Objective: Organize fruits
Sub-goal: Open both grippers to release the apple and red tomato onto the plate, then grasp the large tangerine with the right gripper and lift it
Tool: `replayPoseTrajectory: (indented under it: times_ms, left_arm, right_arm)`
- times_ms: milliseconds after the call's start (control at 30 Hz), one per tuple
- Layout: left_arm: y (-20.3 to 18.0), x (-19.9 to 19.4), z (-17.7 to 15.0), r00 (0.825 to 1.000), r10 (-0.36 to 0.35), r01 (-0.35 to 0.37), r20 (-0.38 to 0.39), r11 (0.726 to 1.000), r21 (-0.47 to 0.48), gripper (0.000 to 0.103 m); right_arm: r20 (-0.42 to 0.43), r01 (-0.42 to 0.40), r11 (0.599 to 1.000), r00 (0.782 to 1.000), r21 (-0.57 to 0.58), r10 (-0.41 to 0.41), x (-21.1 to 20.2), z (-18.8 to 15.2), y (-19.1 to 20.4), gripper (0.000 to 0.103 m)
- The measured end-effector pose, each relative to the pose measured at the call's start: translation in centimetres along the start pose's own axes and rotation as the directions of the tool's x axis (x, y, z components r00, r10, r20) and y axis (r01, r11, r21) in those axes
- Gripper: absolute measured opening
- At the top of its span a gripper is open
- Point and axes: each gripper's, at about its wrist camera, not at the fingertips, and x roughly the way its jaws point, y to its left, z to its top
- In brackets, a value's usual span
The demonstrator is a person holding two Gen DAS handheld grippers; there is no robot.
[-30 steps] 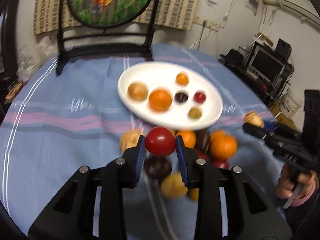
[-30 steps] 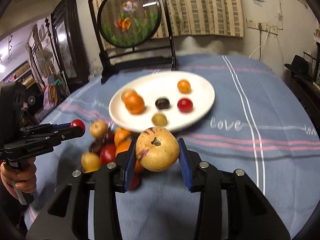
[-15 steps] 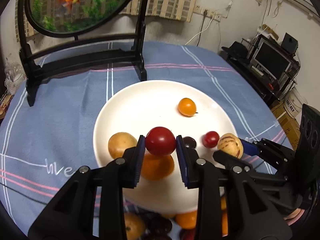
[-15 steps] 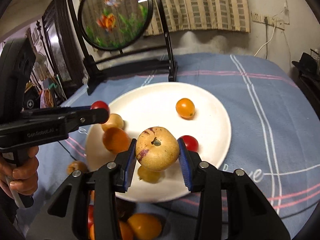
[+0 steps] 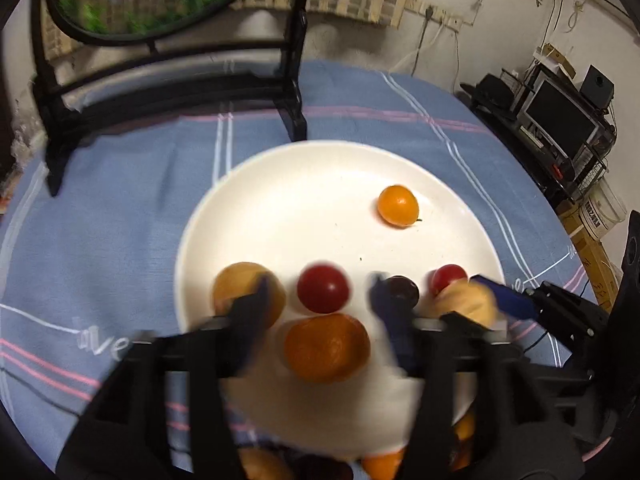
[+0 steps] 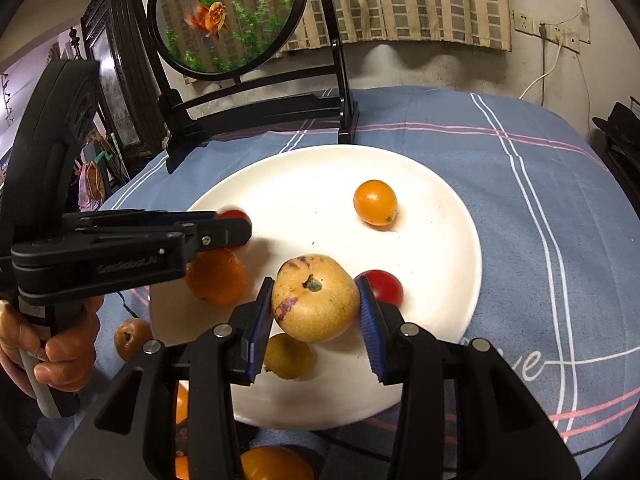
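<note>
Half a second back my left gripper [image 5: 320,304] was clamped on the red tomato [image 5: 322,289]; now its jaws are standing wide apart and blurred, and the tomato is sitting free between them, seemingly down on the white plate [image 5: 304,184] just behind the big orange [image 5: 326,347]. My right gripper [image 6: 316,312] is pinching the yellow pear-like fruit [image 6: 315,298] firmly between both blue pads [image 6: 259,320] and holding it over the near half of the plate.

To finish this well, I am thinking I should draw the left gripper straight back without clipping the tomato or the orange, since round fruit rolls easily on a smooth plate. For the right, I am judging it best to lower the fruit into bare plate and only then ease the jaws apart, keeping clear of the other red tomato [image 6: 384,286] just beside my right pad.

Looking along the left gripper, I am seeing a dark plum [image 5: 402,290] that the right view hides. Looking along the right one, I am seeing a small yellow fruit [image 6: 289,356] under my load, and fruit waiting on the blue cloth [image 6: 540,208] off the plate's near edge.
</note>
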Motion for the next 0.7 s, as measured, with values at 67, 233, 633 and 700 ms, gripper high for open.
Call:
replayPoseTrajectory:
  times_ms: [67,233,633,700]
  left_arm:
    - [-0.1,-2.5,-0.2,0.997,0.031,-0.032,0.064,0.999,0.016,0.085]
    - [0.1,-8.6,-2.5,0.988,0.055,-0.057,0.142,0.998,0.007,0.095]
    - [2.9,-10.9,-14.8,0.989,0.078,-0.059,0.125,0.986,-0.153,0.100]
    - [3.3,-11.2,-15.1,0.988,0.054,-0.027,0.142,0.983,-0.183,0.100]
  right_arm:
    - [0.049,0.004,1.000,0.999,0.015,-0.005,-1.6,0.1,0.2,0.069]
    - [0.109,0.009,1.000,0.994,-0.003,-0.009,-5.1,-0.3,1.5,0.070]
    - [0.083,-0.022,0.999,0.996,-0.042,0.026,-8.7,-7.6,4.0,0.070]
    - [0.069,-0.031,0.999,0.997,-0.038,0.033,-8.5,-7.9,4.3,0.070]
